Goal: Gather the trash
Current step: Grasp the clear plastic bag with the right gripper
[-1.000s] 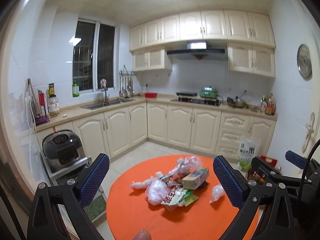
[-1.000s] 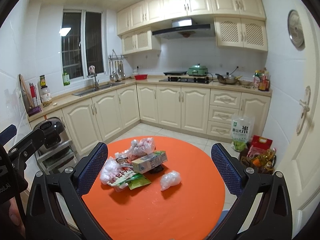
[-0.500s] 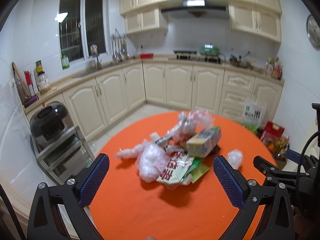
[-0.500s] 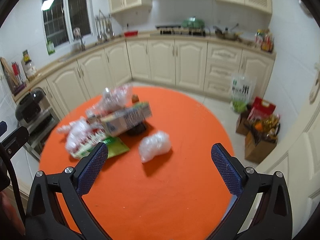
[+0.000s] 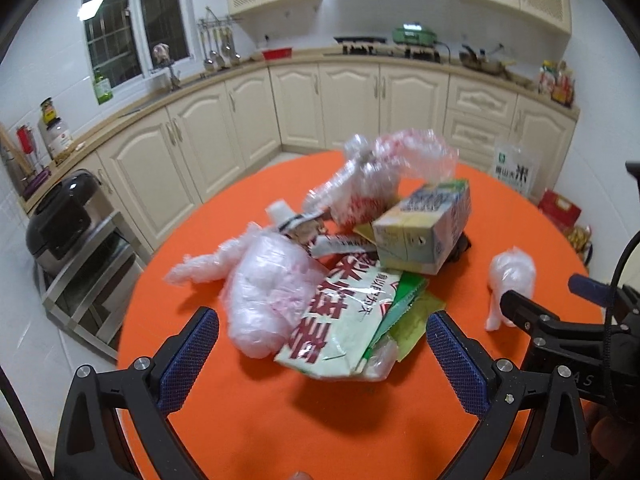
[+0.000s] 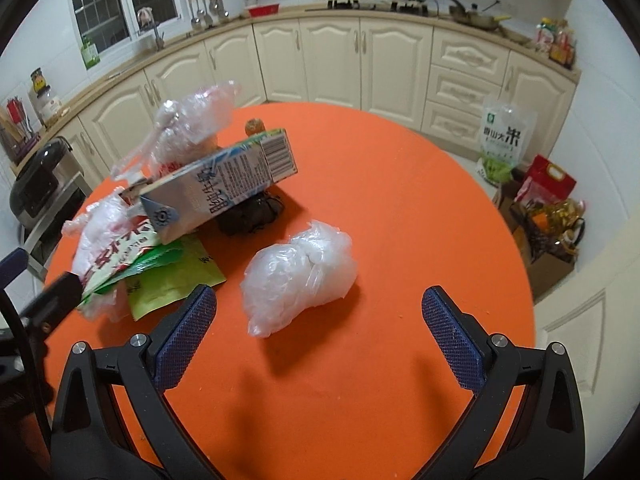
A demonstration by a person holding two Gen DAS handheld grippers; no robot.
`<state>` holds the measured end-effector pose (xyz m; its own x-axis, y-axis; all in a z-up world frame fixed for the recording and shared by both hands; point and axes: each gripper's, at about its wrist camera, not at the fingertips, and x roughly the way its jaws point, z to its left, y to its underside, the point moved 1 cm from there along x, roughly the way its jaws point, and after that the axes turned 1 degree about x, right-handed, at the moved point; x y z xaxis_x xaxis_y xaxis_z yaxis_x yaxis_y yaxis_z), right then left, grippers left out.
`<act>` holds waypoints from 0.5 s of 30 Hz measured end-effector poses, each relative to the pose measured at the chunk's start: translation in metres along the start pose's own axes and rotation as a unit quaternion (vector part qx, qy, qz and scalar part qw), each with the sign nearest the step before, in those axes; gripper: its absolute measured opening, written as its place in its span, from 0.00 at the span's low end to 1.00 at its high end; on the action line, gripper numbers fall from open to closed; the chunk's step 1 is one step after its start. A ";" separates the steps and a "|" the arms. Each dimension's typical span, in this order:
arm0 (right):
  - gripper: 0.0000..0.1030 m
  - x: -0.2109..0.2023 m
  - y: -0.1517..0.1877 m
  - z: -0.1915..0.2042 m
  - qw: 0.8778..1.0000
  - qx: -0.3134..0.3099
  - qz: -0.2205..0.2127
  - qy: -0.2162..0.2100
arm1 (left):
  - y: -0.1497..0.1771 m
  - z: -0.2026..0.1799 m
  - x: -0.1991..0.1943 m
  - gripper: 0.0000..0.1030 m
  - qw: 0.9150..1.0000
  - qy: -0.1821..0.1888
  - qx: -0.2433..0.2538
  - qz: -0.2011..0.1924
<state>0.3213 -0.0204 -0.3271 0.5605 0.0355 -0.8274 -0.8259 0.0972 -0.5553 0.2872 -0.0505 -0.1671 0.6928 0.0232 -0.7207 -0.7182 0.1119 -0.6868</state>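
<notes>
A heap of trash lies on the round orange table (image 5: 256, 420): a milk carton (image 5: 424, 232), a white and red food wrapper (image 5: 340, 320), a crumpled pink plastic bag (image 5: 264, 296) and a clear bag (image 5: 384, 168) behind. A separate white plastic bag ball (image 6: 300, 272) lies to the right, also in the left wrist view (image 5: 510, 276). My left gripper (image 5: 320, 360) is open just in front of the wrapper. My right gripper (image 6: 318, 338) is open just in front of the white bag ball. The carton also shows in the right wrist view (image 6: 224, 188).
Cream kitchen cabinets (image 5: 348, 108) run behind the table. A rice cooker on a metal rack (image 5: 64, 220) stands at the left. A rice sack (image 6: 504, 140) and boxes of goods (image 6: 548, 216) sit on the floor at the right.
Both grippers have moved forward and down toward the table; the trash heap and the white bag ball now appear much larger and closer. Both stay open.
</notes>
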 end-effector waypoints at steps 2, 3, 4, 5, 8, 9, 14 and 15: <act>0.95 0.008 -0.001 0.000 1.000 -0.002 0.008 -0.003 | 0.000 -0.002 0.015 0.99 1.000 0.001 0.011 0.010; 0.95 0.011 -0.001 -0.001 1.000 -0.002 0.011 -0.003 | 0.000 -0.004 0.023 0.99 1.000 0.000 0.018 0.016; 0.95 0.013 -0.002 -0.002 1.000 -0.001 0.012 -0.003 | 0.000 -0.004 0.030 0.99 1.000 -0.002 0.020 0.019; 0.95 0.015 -0.002 -0.001 1.000 -0.001 0.013 -0.003 | -0.001 -0.005 0.038 0.99 0.999 -0.004 0.024 0.023; 0.89 0.022 -0.003 -0.002 1.000 -0.002 0.018 -0.002 | -0.005 -0.007 0.064 0.99 0.999 -0.011 0.032 0.034; 0.84 0.024 -0.003 -0.001 1.000 -0.003 0.020 -0.003 | -0.005 -0.006 0.071 0.99 0.999 -0.011 0.032 0.039; 0.57 0.035 0.000 0.012 0.999 -0.031 0.029 -0.002 | -0.011 -0.004 0.089 0.95 0.999 -0.004 0.029 0.031; 0.49 0.035 0.001 0.014 0.999 -0.038 0.023 0.003 | -0.012 -0.002 0.090 0.90 0.999 -0.001 0.026 0.029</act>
<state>0.3407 -0.0053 -0.3555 0.5224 0.0312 -0.8521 -0.8527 0.0206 -0.5220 0.3579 -0.0518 -0.2240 0.6503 0.0325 -0.7590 -0.7527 0.1620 -0.6381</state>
